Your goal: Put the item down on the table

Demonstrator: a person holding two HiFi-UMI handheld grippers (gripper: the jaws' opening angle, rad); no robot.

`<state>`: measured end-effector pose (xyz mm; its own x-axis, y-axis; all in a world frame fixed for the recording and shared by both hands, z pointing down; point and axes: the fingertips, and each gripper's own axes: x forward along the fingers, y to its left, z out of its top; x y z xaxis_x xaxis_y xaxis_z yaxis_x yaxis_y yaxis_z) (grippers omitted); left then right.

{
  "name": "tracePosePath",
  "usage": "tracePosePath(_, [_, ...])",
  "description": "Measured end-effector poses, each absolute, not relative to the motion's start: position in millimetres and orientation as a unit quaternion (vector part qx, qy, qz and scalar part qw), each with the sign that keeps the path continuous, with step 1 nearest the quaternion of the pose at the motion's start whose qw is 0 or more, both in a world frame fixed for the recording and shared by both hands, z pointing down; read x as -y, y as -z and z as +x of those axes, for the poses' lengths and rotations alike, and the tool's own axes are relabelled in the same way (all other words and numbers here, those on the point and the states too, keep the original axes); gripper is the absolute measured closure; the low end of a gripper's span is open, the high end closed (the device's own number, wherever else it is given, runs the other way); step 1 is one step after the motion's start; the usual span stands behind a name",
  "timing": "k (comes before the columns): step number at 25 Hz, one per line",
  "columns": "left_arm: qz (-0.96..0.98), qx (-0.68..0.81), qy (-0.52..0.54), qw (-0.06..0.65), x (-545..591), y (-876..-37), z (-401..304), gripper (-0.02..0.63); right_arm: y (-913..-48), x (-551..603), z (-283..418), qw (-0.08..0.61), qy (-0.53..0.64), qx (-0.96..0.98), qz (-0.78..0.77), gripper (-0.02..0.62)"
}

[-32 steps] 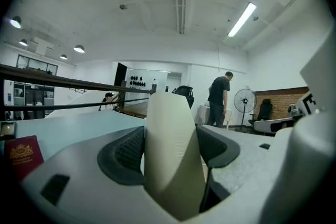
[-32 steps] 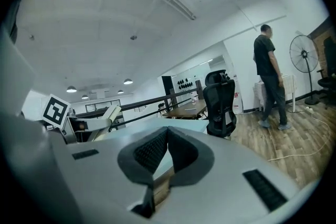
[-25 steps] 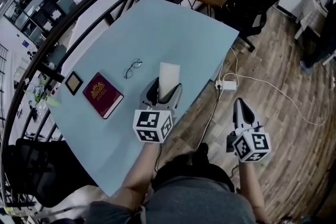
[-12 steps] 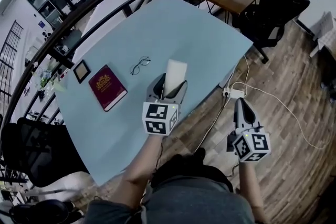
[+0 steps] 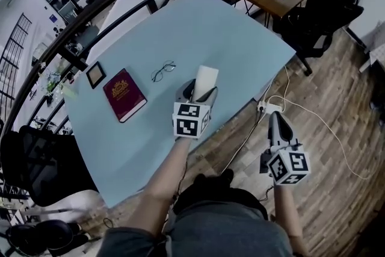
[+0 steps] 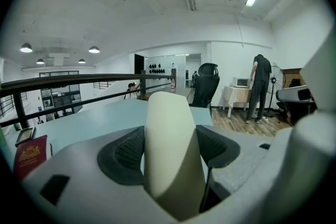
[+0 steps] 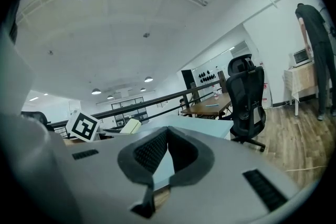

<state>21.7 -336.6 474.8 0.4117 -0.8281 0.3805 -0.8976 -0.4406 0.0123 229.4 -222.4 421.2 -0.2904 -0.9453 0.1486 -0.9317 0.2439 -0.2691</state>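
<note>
Above table [image 5: 210, 27], left gripper [image 5: 200, 91] clamping block [image 5: 206, 75] (cream)

Item: a plain cream-white slab [image 5: 206, 80] with rounded top corners.
Grip: its lower part is clamped between the 2 dark pads [image 6: 123, 153] of the left gripper [image 5: 201, 93]; its upper part stands free beyond them.
Pose: held lengthwise along the jaws, narrow edge seen from the left gripper view.
Place: over the pale blue table [image 5: 228, 33], near the edge closest to the person; contact with the tabletop cannot be told.
</note>
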Motion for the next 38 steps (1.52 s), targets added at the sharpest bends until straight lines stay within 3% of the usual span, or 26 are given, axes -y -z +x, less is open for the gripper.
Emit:
tracePosePath(19, [0.798,0.505,-0.276,0.18,366,-576,27,0.296,-426,215,234,0.008,0.156,-0.776,-0.612,0.592])
tracePosePath(38, [0.77,0.497,-0.332,0.225,368,-622,25,0.296,-428,208,232,0.003,0.157,-0.773,-0.615,0.592])
